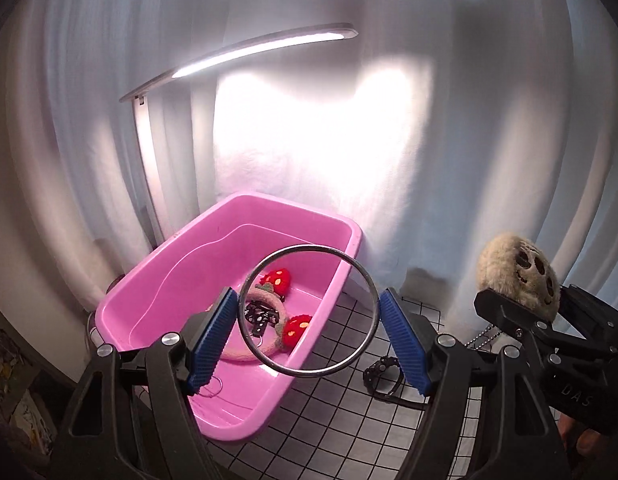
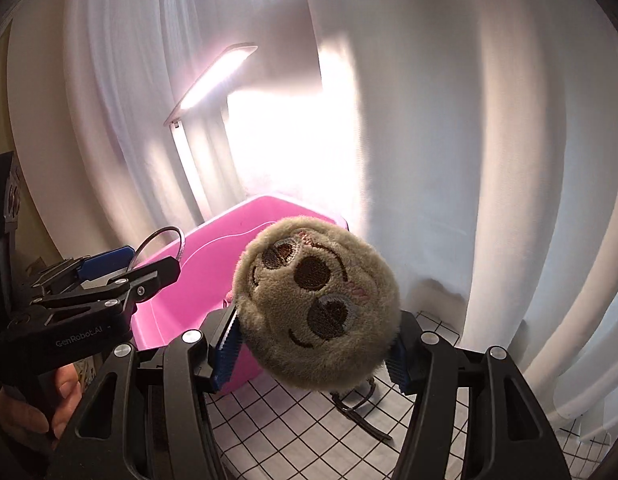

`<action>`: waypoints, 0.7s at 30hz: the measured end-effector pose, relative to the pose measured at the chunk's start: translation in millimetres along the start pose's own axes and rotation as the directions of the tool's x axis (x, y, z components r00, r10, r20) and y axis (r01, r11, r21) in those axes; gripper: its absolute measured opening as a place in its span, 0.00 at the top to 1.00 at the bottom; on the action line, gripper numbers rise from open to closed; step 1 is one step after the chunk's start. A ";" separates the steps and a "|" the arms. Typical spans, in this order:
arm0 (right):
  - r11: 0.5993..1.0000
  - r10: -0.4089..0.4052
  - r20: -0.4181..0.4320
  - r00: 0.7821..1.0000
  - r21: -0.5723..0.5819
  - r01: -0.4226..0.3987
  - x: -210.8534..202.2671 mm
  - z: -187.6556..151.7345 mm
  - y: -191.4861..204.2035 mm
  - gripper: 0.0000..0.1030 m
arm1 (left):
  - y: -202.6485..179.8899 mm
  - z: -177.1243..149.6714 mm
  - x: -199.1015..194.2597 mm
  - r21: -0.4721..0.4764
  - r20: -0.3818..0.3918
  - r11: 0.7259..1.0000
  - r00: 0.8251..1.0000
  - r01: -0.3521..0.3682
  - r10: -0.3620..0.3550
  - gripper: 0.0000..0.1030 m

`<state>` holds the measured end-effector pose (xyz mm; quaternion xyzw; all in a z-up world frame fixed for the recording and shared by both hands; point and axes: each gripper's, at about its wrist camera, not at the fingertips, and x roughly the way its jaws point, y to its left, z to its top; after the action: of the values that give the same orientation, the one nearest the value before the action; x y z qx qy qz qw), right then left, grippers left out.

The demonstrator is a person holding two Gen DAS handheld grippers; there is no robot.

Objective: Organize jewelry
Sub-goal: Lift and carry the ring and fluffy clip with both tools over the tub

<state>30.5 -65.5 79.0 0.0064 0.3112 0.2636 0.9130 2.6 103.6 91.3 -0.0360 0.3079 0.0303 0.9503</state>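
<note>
My left gripper is shut on a large silver ring bangle, held between its blue pads above the near right wall of the pink tub. The tub holds a headband with red strawberry pompoms, a black hair clip and a thin wire hoop. My right gripper is shut on a round beige plush face charm with a bead chain, held beside the tub. The left gripper and bangle also show in the right wrist view.
A black clip with a strap lies on the white grid-patterned cloth right of the tub; it also shows in the right wrist view. A lit desk lamp stands behind the tub. White curtains hang at the back.
</note>
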 end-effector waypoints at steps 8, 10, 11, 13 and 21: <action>0.998 0.055 -0.005 0.998 0.019 -0.055 59.5 26.7 54.5 0.44 | 66.3 24.8 23.2 0.013 -0.014 1.000 1.000 0.000 0.000 0.31; 0.998 0.067 -0.020 0.998 0.020 -0.067 76.0 30.1 62.4 0.44 | 81.0 27.0 30.3 0.006 -0.022 1.000 1.000 -0.007 0.007 0.31; 0.997 0.072 -0.030 0.997 0.021 -0.071 83.8 31.8 66.6 0.44 | 87.6 27.2 34.2 -0.001 -0.030 1.000 1.000 -0.009 0.009 0.31; 0.996 0.084 -0.047 0.995 0.019 -0.083 99.4 35.6 76.1 0.44 | 100.8 26.5 42.9 -0.018 -0.053 1.000 0.998 -0.018 0.017 0.31; 0.995 0.098 -0.116 0.988 0.015 -0.097 145.4 38.1 92.8 0.44 | 136.9 16.3 78.4 -0.037 -0.143 0.998 0.988 -0.056 0.050 0.31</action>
<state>105.0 90.7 43.9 0.0107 0.3644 0.3065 0.8793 64.6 244.1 51.5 -0.0492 0.3750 0.0590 0.9238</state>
